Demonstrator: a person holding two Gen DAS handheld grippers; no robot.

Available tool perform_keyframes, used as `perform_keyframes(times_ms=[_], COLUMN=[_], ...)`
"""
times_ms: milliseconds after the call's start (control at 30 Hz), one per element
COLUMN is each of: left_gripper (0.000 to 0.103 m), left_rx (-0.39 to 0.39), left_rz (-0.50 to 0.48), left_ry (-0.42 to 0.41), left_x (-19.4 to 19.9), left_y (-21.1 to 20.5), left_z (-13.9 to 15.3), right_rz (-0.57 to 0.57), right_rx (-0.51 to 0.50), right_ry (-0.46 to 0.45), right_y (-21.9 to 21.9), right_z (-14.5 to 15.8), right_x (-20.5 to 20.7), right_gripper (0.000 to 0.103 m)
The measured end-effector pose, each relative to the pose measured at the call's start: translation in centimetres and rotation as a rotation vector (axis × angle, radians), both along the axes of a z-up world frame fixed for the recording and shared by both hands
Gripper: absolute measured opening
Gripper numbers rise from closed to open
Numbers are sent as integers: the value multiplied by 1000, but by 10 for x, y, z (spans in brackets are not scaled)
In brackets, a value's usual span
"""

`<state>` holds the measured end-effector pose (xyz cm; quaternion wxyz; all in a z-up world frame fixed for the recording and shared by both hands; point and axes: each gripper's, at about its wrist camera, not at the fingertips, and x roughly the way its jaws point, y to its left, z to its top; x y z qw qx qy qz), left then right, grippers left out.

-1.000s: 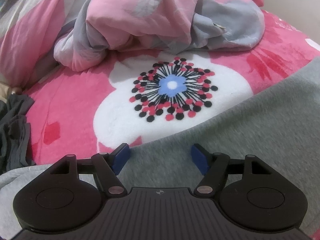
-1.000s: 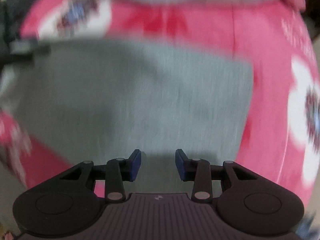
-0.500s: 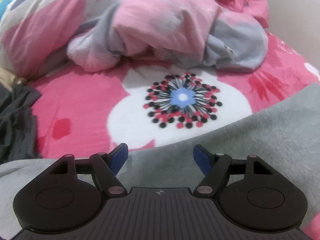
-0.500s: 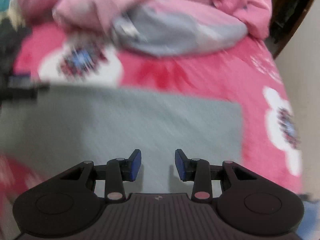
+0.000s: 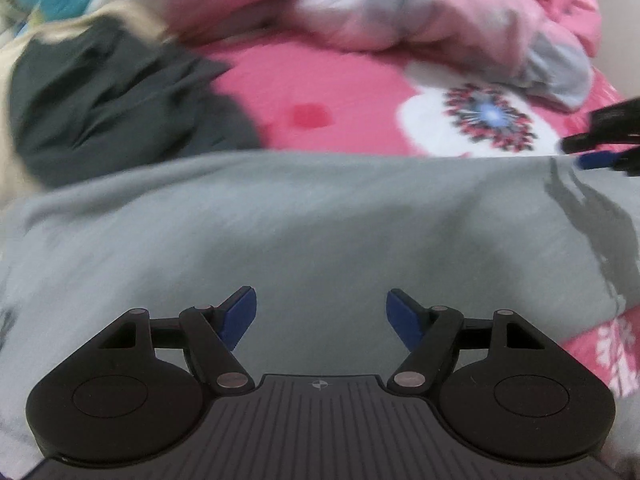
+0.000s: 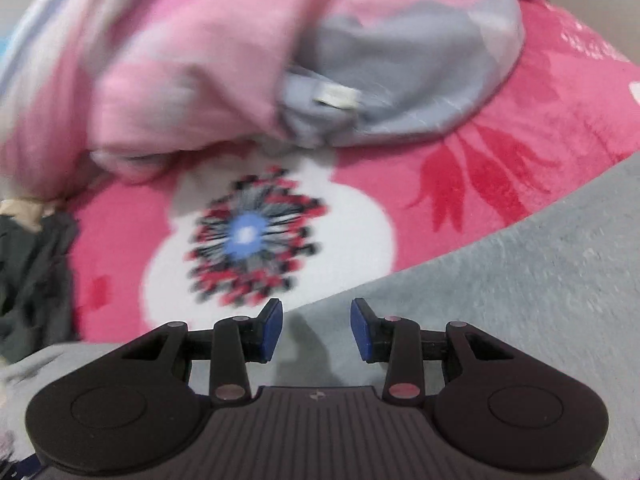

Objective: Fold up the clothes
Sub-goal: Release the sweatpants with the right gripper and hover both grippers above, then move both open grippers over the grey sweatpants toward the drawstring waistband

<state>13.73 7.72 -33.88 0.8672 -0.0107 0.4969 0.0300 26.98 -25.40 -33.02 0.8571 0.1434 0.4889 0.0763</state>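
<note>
Both grippers angled downward, jaws apart, nothing clamped.

The left gripper point(image 5: 321, 312) has its blue pads point(image 5: 240, 314) spread wide with an empty gap between them. The right gripper point(image 6: 316, 330) holds its pads point(image 6: 272, 330) closer together, also with nothing between them; its tip shows at the right edge of the left wrist view point(image 5: 600, 148).

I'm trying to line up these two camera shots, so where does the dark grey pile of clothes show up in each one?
Left wrist view: dark grey pile, upper left, beyond the grey garment.
Right wrist view: dark grey pile, left edge, halfway down.
Shared landmark: the white flower with the blue centre on the pink blanket.
</note>
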Motion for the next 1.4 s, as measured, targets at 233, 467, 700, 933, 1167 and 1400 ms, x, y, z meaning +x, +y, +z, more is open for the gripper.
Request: perform_keyframes(times_ms=[233,467,700,933,1167,1400], left_gripper=[72,71,72,73,74,77], left_rx=[24,121,93,88,80,87], left_rz=[101,68,77,67,72,58], left_ry=[19,42,34,25,24,19], left_x=[-18,0,-2,-8,-6,-6], left_y=[57,80,107,116,124,125], left_z=[-3,-30,-37,-39,-40,-42], right_rz=[388,721,464,480,173,-317], right_rx=[-100,-249,-312,-178,-238,-436], right_ry=[-71,-98,1,-73,-34,14], right_y=[104,173,92,126,27,-122], right_z=[8,-42,-28,-22,-47,-44], right_x=[-44,-65,-74,-47,-24,-29], right_gripper=[40,39,40,39,27,29])
